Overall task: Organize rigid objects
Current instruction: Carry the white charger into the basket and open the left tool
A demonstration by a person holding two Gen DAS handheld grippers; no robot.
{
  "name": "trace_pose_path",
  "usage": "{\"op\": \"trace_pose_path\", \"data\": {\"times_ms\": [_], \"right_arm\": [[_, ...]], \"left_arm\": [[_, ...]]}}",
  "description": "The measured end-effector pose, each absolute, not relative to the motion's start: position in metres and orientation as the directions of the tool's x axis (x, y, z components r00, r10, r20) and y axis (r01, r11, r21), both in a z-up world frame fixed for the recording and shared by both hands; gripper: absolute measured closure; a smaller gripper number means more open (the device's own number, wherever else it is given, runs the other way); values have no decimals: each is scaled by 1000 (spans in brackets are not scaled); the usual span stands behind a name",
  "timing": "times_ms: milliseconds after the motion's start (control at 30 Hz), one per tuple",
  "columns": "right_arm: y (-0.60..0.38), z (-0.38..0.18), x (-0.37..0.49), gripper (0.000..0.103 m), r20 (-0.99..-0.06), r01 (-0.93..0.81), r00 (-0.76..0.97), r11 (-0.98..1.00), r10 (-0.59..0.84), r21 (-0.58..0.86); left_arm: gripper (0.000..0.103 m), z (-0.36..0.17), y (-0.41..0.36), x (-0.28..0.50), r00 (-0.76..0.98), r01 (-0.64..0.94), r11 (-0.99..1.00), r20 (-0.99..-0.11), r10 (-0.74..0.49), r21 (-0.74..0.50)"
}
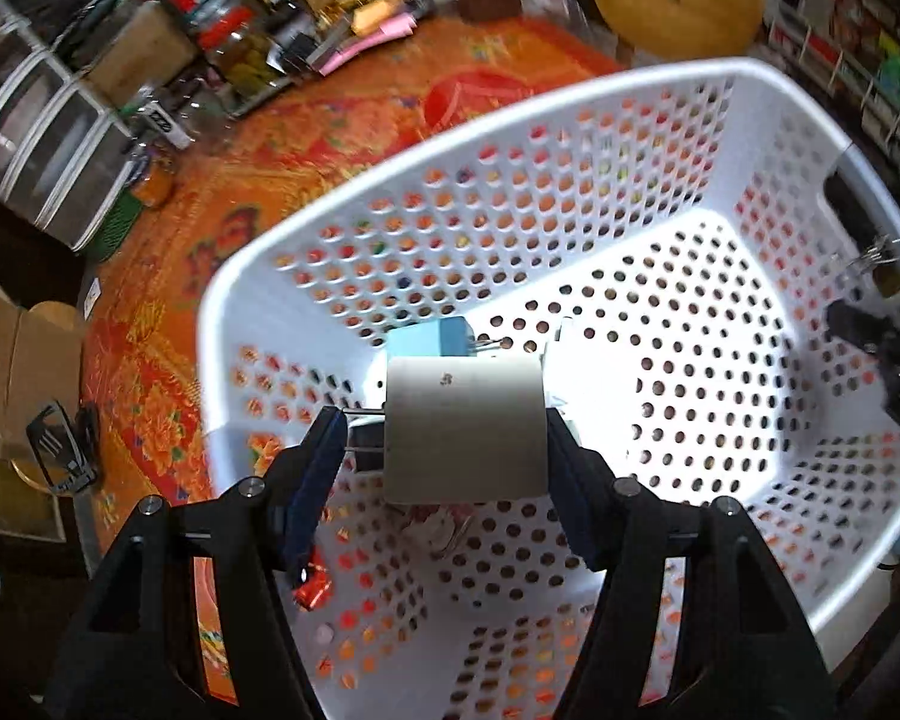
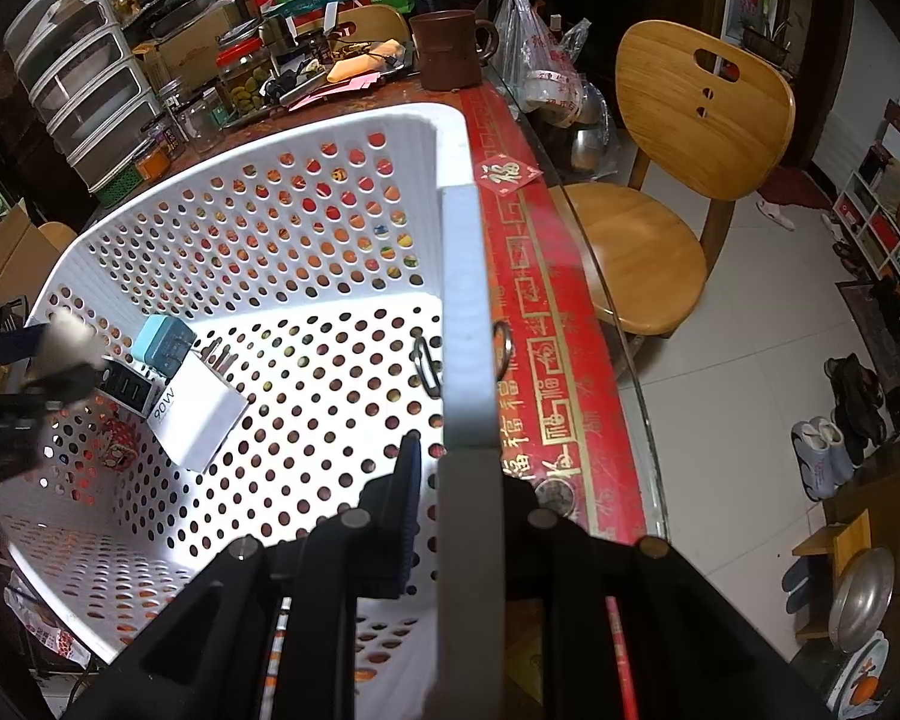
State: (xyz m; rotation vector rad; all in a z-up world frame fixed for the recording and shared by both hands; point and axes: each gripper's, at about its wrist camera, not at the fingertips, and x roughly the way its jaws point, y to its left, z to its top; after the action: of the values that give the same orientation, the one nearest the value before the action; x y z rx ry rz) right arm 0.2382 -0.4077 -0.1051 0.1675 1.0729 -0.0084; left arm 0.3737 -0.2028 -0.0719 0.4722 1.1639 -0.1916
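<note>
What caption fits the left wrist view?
Left gripper holds a white charger over the white perforated basket.

A: The basket [image 2: 459,300] looks like smooth white plastic, slightly glossy, punched all over with round holes.

B: And the white charger [image 1: 465,429] held over it?

A: Matt plastic, with thin bright metal prongs. Inside the basket, the pale blue adapter [image 2: 161,343] is smooth plastic too.

B: The counter [image 2: 546,324] beside the basket?

A: Patterned red and gold cloth under a glossy clear sheet. Beyond the basket, the chair [image 2: 699,132] is smooth varnished wood, and the brown mug [image 2: 450,51] looks matt.
</note>
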Motion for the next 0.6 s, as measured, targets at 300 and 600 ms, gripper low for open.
{"op": "trace_pose_path", "data": {"times_ms": [300, 600], "right_arm": [[-407, -106, 238, 87, -876, 83, 476, 988, 74, 129], [-406, -105, 239, 87, -876, 81, 477, 988, 75, 129]], "left_arm": [[41, -105, -215, 397, 291, 417, 866, -943, 162, 277], [41, -109, -214, 404, 323, 386, 873, -930, 176, 300]]}}
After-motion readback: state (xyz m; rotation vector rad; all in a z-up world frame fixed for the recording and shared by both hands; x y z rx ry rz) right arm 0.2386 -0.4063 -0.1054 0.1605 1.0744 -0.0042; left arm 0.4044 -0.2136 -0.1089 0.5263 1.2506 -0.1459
